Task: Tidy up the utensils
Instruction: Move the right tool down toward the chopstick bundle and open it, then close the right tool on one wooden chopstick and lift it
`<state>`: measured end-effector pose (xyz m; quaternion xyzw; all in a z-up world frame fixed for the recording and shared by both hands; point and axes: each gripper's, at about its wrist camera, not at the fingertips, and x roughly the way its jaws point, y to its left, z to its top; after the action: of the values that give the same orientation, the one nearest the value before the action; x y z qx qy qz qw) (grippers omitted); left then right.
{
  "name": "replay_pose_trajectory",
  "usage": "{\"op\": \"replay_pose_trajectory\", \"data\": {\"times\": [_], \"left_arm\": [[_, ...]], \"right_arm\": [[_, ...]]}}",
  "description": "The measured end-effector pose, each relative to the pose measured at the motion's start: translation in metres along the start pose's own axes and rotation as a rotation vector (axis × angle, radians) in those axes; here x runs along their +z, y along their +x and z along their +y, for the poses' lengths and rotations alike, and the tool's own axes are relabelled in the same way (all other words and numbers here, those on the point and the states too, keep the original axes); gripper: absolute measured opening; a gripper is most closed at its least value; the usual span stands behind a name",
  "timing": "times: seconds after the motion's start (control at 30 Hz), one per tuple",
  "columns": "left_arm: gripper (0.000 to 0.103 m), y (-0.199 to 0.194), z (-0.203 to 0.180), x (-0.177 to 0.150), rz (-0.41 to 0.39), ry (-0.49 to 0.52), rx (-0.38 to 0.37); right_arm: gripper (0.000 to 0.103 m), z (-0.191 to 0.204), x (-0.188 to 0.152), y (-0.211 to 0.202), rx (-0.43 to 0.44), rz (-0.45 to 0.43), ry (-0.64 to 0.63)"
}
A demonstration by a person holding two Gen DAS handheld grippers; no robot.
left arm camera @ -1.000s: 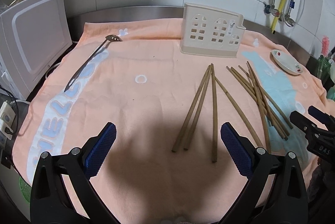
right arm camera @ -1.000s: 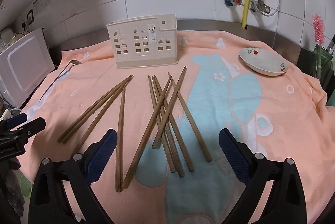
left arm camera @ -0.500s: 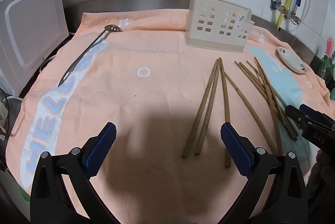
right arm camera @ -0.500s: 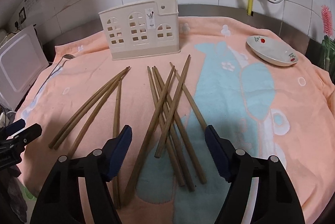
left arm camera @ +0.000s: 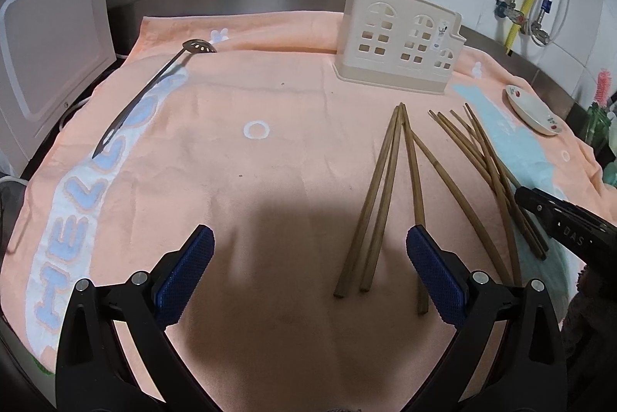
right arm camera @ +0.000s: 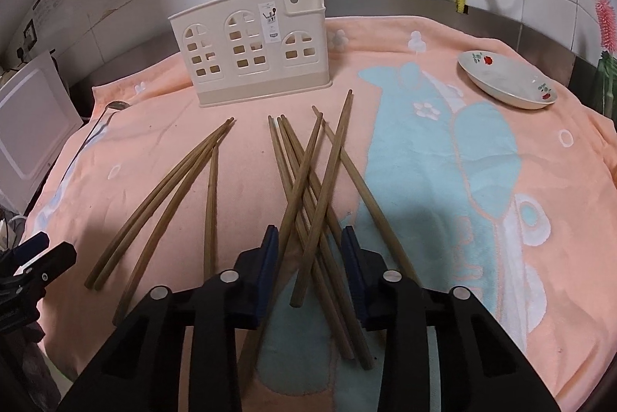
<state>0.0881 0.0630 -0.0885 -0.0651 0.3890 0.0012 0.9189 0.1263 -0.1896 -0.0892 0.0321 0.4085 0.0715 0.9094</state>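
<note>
Low over the near edge of the towel, the right gripper has its blue pads drawn in around the crossed heap of wooden chopsticks. Its jaws have just been closing, with several sticks of that heap lying between them. The left pad sits against one long stick; whether the right pad presses on anything I cannot tell, so a firm grip is not certain. One more stick of the heap runs outside the right pad, slanting to the near right.

Left of that heap, a looser fan of four chopsticks lies on the peach part of the cloth, tips meeting toward the far side. Near them the left gripper hangs with its jaws spread wide and nothing between its pads; in its own view two of the fan's sticks end inside that span and a third passes behind the right pad.

Farther back, at the far middle of the towel, stands the cream utensil holder, upright, with window-shaped cutouts, apart from both groups of sticks. To the far right rests a small white dish with red flowers. Along the far left of the cloth lies a slotted metal spoon, its bowl toward the wall. A white appliance stands beyond the towel's left edge.
</note>
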Motion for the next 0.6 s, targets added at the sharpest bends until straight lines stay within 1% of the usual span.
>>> {"op": "replay_pose_trajectory", "data": {"times": [0.1,0.33,0.4,0.47,0.6], "left_arm": [[0.097,0.000,0.001,0.000,0.001,-0.003,-0.003],[0.082,0.005,0.003,0.001,0.011,0.000,-0.025],[0.079,0.006,0.002,0.001,0.014,0.004,-0.037],[0.076,0.007,-0.001,0.002,0.013,0.012,-0.047],[0.066,0.007,-0.007,0.001,0.014,0.031,-0.071]], "right_arm": [[0.023,0.000,0.002,0.004,0.002,0.007,0.012],[0.015,0.001,0.003,0.013,-0.014,0.023,0.012],[0.010,-0.001,0.002,0.015,-0.016,0.026,0.022],[0.009,-0.002,0.001,0.017,-0.016,0.032,0.023],[0.009,-0.001,0.001,0.018,-0.015,0.034,0.017]]}}
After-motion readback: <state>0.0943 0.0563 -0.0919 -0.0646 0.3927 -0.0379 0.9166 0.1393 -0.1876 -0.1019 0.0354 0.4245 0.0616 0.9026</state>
